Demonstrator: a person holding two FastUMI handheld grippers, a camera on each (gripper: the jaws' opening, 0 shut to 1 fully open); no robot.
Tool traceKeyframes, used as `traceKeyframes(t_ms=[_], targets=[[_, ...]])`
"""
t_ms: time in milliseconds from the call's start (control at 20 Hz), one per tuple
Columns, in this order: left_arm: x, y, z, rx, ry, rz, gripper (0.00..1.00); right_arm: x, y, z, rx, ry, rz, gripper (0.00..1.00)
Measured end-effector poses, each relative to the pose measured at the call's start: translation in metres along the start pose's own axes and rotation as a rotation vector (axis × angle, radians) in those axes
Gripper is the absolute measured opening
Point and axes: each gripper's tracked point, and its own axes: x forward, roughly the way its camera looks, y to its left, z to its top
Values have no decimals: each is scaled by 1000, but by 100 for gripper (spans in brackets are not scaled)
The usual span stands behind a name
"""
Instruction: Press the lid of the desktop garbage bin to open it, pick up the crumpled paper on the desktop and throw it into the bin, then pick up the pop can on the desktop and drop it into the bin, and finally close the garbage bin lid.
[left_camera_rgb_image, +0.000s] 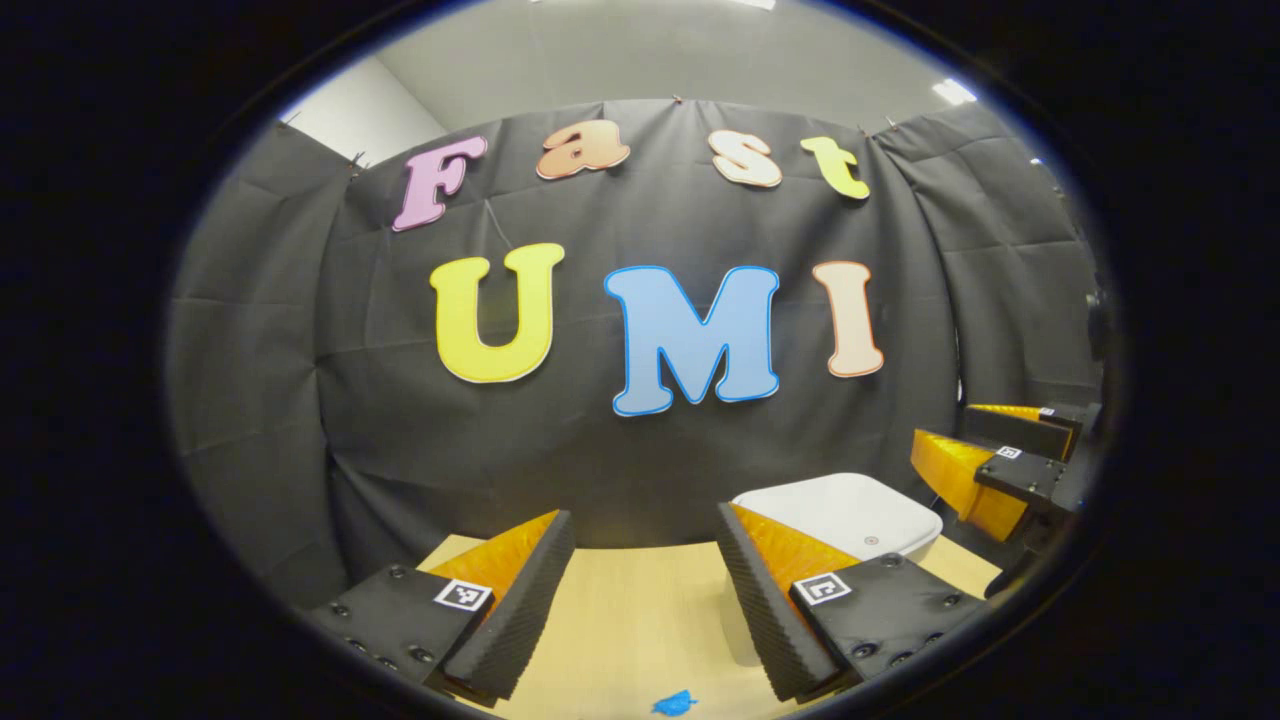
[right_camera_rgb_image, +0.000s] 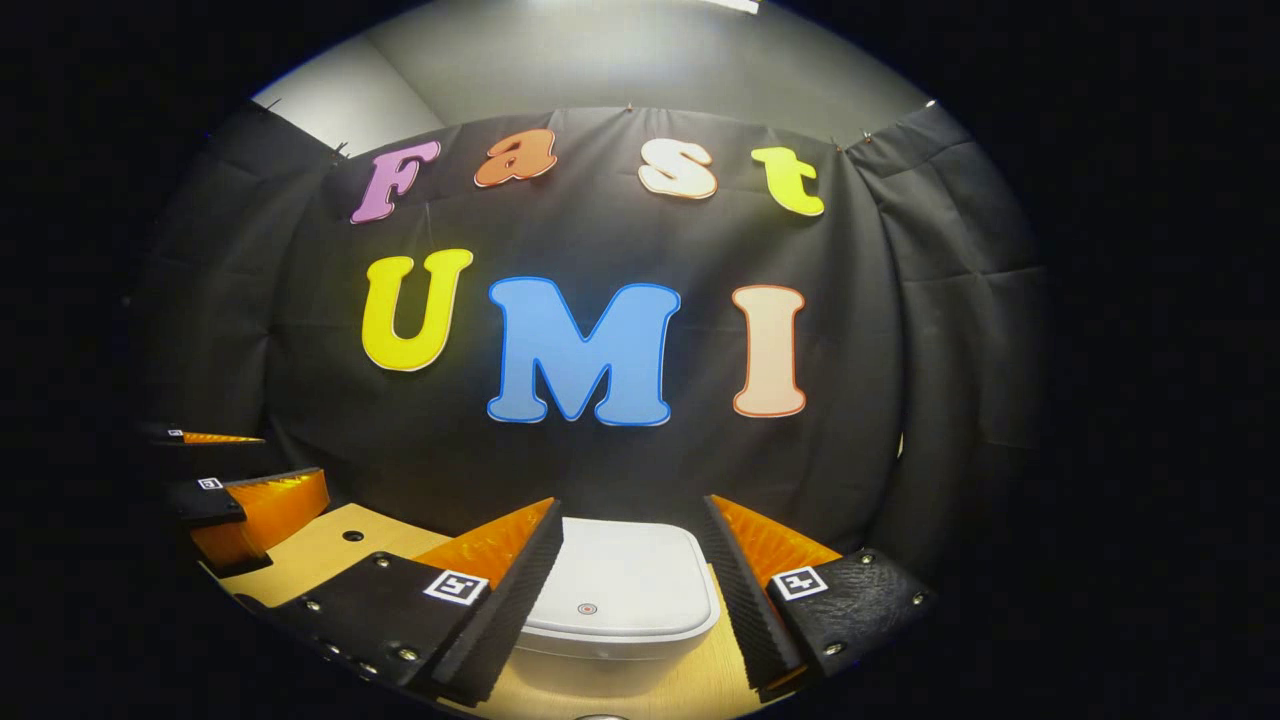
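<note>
over on the left, the left hand-held gripper (left_camera_rgb_image: 645, 600) hangs above the desk (left_camera_rgb_image: 640, 620) with its fingers spread wide and nothing between them, just bare wood, and a small scrap of blue (left_camera_rgb_image: 675, 703) sits on the desk at the very bottom of the left gripper view; too little of it shows to say what it is. moving right, the garbage bin (right_camera_rgb_image: 620, 595) stands on the desk close against the booth's wall, lid (right_camera_rgb_image: 625, 575) down and flat, so the opening press is judged not yet done. the right hand-held gripper (right_camera_rgb_image: 630, 600) is lined up right on it, fingers spread apart and empty, the bin framed between them from its own camera; whether they touch the bin cannot be told. in the left gripper view the right hand-held gripper sits out beyond the bin's far side. there's a small round mark (right_camera_rgb_image: 587, 608) near the lid's front edge, and that looks like the spot to push. the bin reads as smooth, hard plastic, likely light, so a firm downward press on that mark with one fingertip should suit better than a sideways shove, which could slide it along the desk. the paper should be soft and near weightless, fine to pinch anywhere; the can thin-walled and slick, best taken across its middle.
</note>
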Motion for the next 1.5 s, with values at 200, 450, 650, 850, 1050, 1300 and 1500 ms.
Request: traceKeyframes(t_ms=[200,450,650,850,1050,1300,1500], targets=[[3,-3,0,5,-3,-3,96,4,6,-9,-8,29,29,65],[4,-6,2,6,-9,-6,94,7,8,-27,-5,82,42,29],[5,-7,0,5,-7,-5,95,11,9,-35,10,95,51,6],[6,-8,-1,3,-6,-3,95,14,12,-45,23,118,66,0],[6,-7,1,5,-8,-1,94,20,17,-67,47,184,86,0],[6,-6,-2,2,-4,1,95,24,17,-87,62,241,92,0],[7,-5,-3,3,-2,4,94,23,18,-98,62,270,96,0]])
